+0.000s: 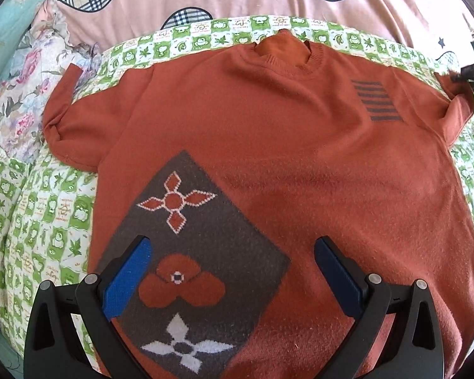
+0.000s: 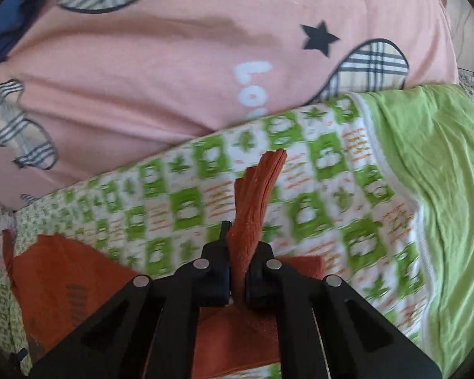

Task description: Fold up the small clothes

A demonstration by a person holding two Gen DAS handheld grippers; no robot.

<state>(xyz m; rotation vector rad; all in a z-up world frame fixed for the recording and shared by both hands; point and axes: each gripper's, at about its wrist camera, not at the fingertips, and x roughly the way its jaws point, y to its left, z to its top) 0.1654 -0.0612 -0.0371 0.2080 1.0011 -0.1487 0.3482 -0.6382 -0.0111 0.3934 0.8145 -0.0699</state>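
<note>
An orange sweater (image 1: 268, 145) lies spread flat, front up, on a green-and-white checked blanket (image 1: 47, 208) on the bed. The left gripper (image 1: 233, 271) hovers over its lower front, blue-padded fingers (image 1: 128, 279) spread wide and empty. The right gripper (image 2: 237, 271) has its fingers pressed together, pinching the sleeve (image 2: 256, 208) end.
</note>
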